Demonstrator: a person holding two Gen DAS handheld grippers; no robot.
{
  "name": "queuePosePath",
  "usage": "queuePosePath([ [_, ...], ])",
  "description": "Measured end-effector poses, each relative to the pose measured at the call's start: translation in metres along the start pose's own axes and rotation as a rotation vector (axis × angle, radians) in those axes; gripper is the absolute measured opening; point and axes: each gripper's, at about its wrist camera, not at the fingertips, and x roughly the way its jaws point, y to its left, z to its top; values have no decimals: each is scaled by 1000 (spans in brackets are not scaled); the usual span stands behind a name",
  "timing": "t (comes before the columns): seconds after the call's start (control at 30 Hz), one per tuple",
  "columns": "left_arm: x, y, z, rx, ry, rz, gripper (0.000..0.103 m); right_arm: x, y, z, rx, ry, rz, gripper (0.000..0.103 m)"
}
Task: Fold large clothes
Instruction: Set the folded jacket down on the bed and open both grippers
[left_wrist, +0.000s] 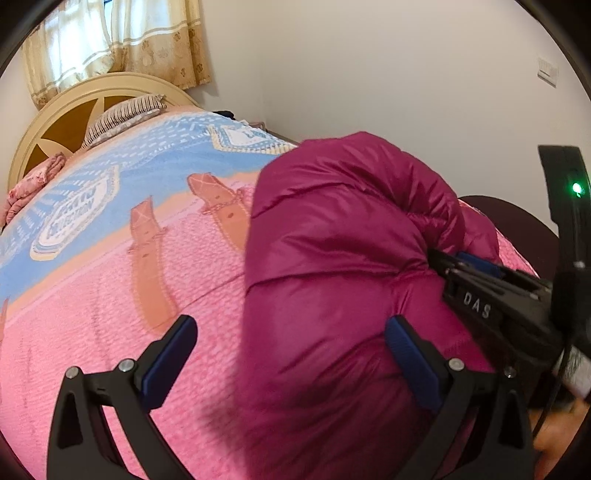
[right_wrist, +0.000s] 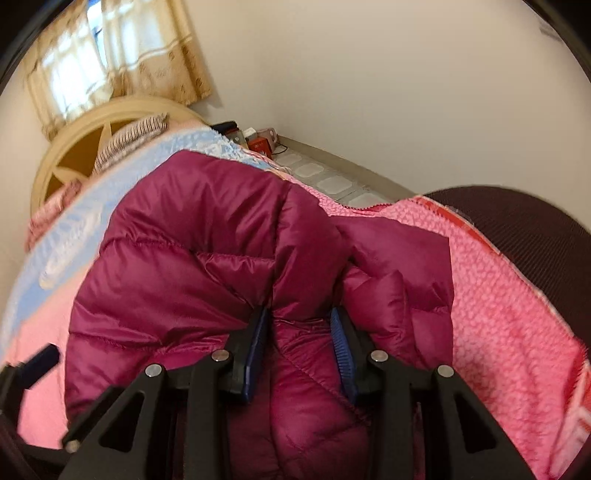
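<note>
A magenta puffer jacket (left_wrist: 332, 240) lies bunched on the pink and blue bedspread (left_wrist: 110, 277). My left gripper (left_wrist: 291, 332) is open, its right finger against the jacket's near side and its left finger over the bare bedspread. My right gripper (right_wrist: 299, 325) is shut on a fold of the jacket (right_wrist: 207, 236); it also shows in the left wrist view (left_wrist: 439, 258), pinching the jacket's right side. The jacket's far part is lifted and folded over itself.
A cream headboard (left_wrist: 55, 122) and a striped pillow (left_wrist: 122, 114) stand at the bed's far end below a curtained window (left_wrist: 110, 37). A dark round chair back (right_wrist: 517, 221) is at the right. Small items sit on a nightstand (right_wrist: 255, 138) by the wall.
</note>
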Motion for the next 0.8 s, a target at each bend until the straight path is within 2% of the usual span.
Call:
queuePosePath([
  [0.13,-15,12,-13,-17,-5,-13,103,-37,9,-10,-33,-27,-23,46],
  [0.2,-20,16,-19,-21,-2,-24,103,-59,10,-23,-45,-67,-32,62],
  [0.27,-26,18,-27,-20,3,-32,103,-82,8,-38,-40,-95,-56,73],
  [0.63,-73,15,-61,-8,-26,-91,103,-155,-21,-106,-10,-123,-62,74],
  [0.8,-97,9,-75,8,-81,-49,103,-179,-35,-112,13,-136,-41,74],
])
